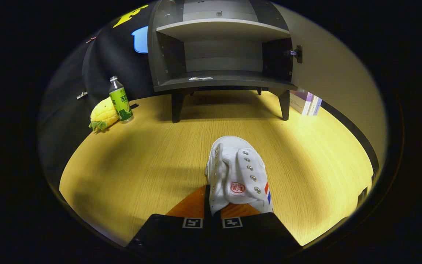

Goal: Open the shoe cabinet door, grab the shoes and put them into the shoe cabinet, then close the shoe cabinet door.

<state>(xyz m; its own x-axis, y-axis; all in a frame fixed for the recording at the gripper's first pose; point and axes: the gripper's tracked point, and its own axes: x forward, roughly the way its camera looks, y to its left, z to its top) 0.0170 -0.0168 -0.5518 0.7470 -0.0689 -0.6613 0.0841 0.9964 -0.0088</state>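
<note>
**Shoe clamped in tongs, cabinet door open**

On the far left of the worktop (pixel 130 161), a pineapple toy (pixel 103 115) lies touching a green-labelled bottle (pixel 120 101). Centre: the tongs (pixel 213 214) are closed on the heel end of a white shoe (pixel 238 178), both orange fingers (pixel 189 205) pressing against it, toe pointing ahead. Beyond the shoe stands the shoe cabinet (pixel 222 51), shelves bare. To the right, its door (pixel 328 69) is swung open, with books (pixel 306 102) at its foot.
</note>
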